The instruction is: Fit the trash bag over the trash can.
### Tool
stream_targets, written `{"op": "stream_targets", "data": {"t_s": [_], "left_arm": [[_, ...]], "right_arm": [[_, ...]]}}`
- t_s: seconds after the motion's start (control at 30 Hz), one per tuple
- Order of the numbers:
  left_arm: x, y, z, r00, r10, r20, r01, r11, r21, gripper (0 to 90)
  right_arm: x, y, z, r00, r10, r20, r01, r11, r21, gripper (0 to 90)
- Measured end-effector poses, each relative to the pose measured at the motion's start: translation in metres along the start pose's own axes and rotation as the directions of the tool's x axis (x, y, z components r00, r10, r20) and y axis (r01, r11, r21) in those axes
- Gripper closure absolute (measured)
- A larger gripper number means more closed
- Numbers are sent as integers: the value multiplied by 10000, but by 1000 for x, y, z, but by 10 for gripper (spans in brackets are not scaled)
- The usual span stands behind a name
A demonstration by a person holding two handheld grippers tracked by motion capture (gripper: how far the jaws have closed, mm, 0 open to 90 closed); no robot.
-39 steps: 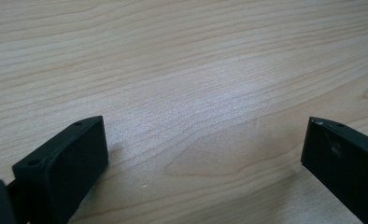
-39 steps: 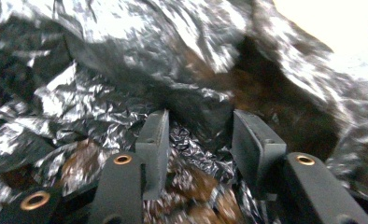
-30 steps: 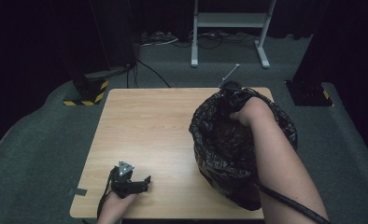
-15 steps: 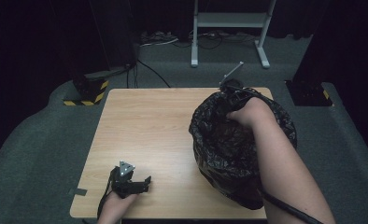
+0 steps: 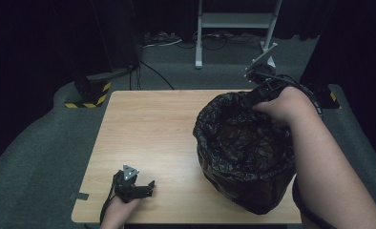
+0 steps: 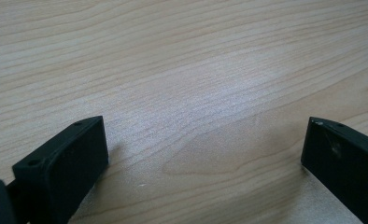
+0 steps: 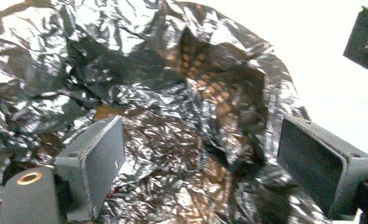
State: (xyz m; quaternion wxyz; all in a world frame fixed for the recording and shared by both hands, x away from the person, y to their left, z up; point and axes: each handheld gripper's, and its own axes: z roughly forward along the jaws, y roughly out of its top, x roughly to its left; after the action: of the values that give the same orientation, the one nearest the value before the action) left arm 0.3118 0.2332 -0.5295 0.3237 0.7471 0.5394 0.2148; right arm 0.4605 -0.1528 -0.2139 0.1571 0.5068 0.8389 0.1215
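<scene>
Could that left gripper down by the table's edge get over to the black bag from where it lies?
Probably yes: the left gripper rests open on the table, and bare wood lies between it and the black bag.

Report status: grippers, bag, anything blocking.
Right gripper jaws just opened, nothing between them, over black bag. Left gripper open, resting on table. Nothing blocking.

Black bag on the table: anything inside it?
Inside the black bag only crinkled black plastic shows, with a faint grid pattern through the liner in the right gripper view. Deep folds hide the bottom, so small contents cannot be ruled out.
</scene>
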Motion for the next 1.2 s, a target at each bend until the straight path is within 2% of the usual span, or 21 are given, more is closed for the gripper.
{"op": "stream_targets", "data": {"t_s": [0.13,0.23,0.47,0.73,0.8,1.0,1.1,1.2], "left_arm": [[-1,0,0,10000,56,-23,-56,10000,35,5],[-1,0,0,10000,44,-15,-44,10000,36,5],[-1,0,1,9999,114,-70,-113,9999,52,3],[-1,0,1,9999,117,-72,-117,9999,50,3],[-1,0,1,9999,128,-75,-128,9999,48,3],[-1,0,0,9999,116,-82,-115,9999,48,5],[-1,0,0,9998,150,-89,-149,9998,90,5],[-1,0,0,9999,117,-85,-117,9999,68,4]], "right_arm": [[-9,-5,-4,9998,-35,187,36,10000,-43,142],[-22,-11,-7,9994,50,340,-48,10000,-57,140],[-54,-32,-10,9963,695,502,-699,9975,60,140],[-93,-61,-10,9852,1550,728,-1564,9876,138,141],[-104,-70,-8,9799,1784,896,-1808,9833,190,141],[-127,-93,2,9680,2294,1021,-2344,9713,395,143],[-134,-104,12,9641,2466,982,-2526,9661,541,144],[-136,-113,26,9639,2502,916,-2572,9634,752,144]]}}
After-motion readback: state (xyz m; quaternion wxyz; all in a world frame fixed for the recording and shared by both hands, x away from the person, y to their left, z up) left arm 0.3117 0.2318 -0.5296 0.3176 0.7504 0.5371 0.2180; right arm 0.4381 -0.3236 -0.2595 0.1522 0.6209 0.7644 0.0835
